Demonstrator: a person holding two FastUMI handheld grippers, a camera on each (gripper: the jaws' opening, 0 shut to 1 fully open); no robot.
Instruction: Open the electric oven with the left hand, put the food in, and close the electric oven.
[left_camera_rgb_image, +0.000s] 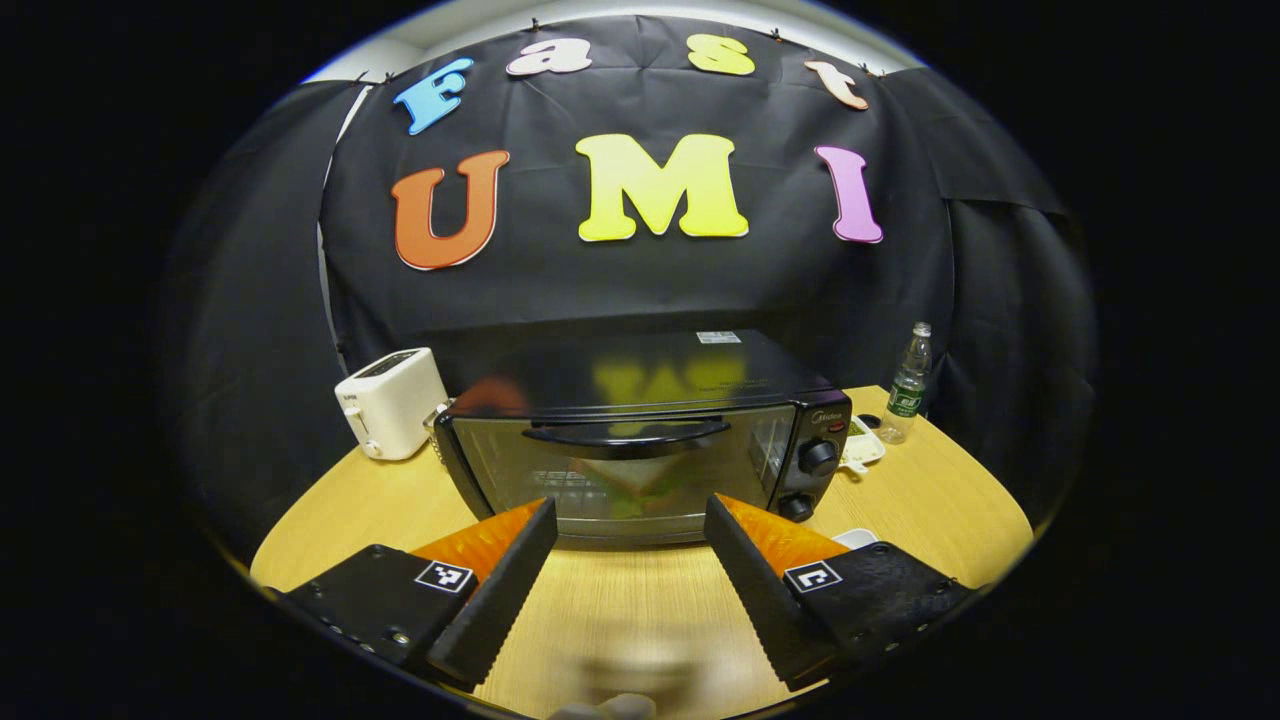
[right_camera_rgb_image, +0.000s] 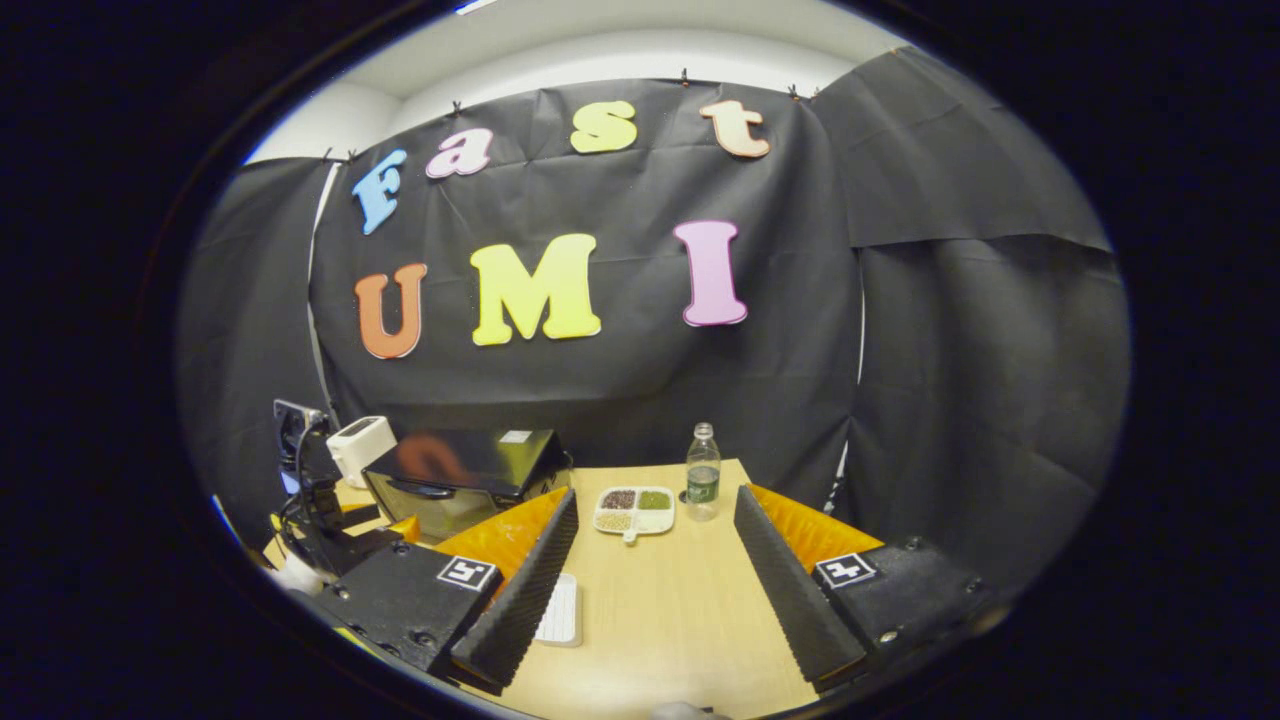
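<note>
The black electric oven (left_camera_rgb_image: 640, 430) stands on the wooden table with its glass door closed and a curved handle (left_camera_rgb_image: 625, 436) across the top of the door. My left gripper (left_camera_rgb_image: 630, 505) hovers open just in front of the door, below the handle, holding nothing. In the right gripper view the oven (right_camera_rgb_image: 460, 475) is at the left, with the left gripper's body (right_camera_rgb_image: 315, 500) in front of it. My right gripper (right_camera_rgb_image: 657, 495) is open and empty over the table. Beyond it sits a white sectioned dish (right_camera_rgb_image: 635, 510) of grains and beans.
A white toaster (left_camera_rgb_image: 390, 400) stands left of the oven. A water bottle (left_camera_rgb_image: 908, 385) and the sectioned dish (left_camera_rgb_image: 862, 445) are to the oven's right. A flat white item (right_camera_rgb_image: 560, 610) lies on the table (right_camera_rgb_image: 660, 620) by my right gripper's left finger.
</note>
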